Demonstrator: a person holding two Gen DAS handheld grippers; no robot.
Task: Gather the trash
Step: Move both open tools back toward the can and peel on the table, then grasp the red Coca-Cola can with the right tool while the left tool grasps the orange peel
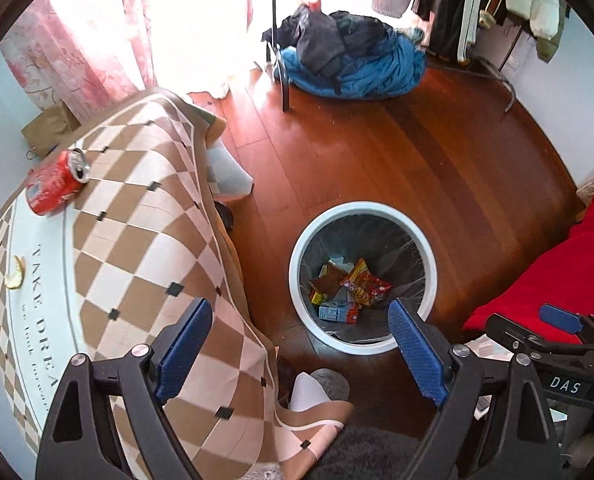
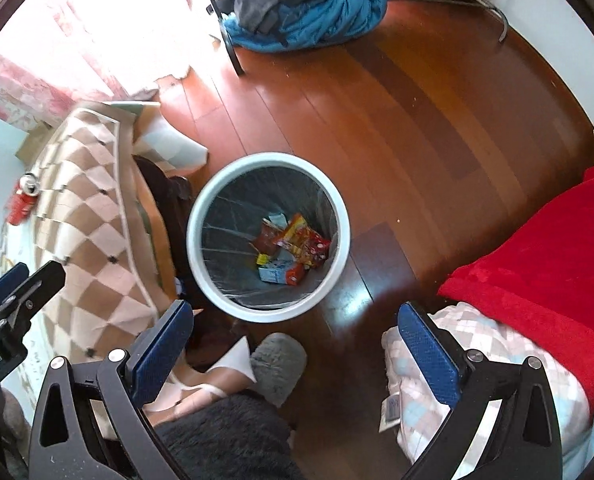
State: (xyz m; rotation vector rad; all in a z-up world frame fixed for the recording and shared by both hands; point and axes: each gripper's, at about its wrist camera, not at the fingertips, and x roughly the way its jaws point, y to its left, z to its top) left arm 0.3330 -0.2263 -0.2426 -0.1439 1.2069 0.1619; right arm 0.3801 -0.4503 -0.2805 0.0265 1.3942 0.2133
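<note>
**Grippers empty above the bin: two pieces of trash left on the table**

Both grippers are spread wide and hold nothing. Your left gripper (image 1: 301,344) hangs over the near edge of the table, with the bin just to its right. Your right gripper (image 2: 295,350) hangs over the floor near the bin, with the bed to its right.

**Progress**

1. Done: the bin (image 1: 299,240) stands on the wood floor (image 1: 417,160) between the table and the bed. It already holds several wrappers and cartons (image 2: 293,244) at the bottom.
2. Left: a red drinks can (image 1: 55,186) lies on its side at the far left of the table, well apart from both grippers.
3. Left: a pale curved scrap (image 1: 16,274), possibly fruit peel, lies on the left part of the table, nearer you than the can.
4. Judgement: the task looks well under way but not finished. Expect the can or the scrap to be your next pick.

**Count**

- Bins: one.
- Cans: one.
- Scraps on the table: one.
- Items in the bin: about five; they overlap, so you cannot fix an exact number.
- Grippers: two.

No loose trash shows on the open floor. A checked cloth (image 1: 145,216) covers the table.
</note>
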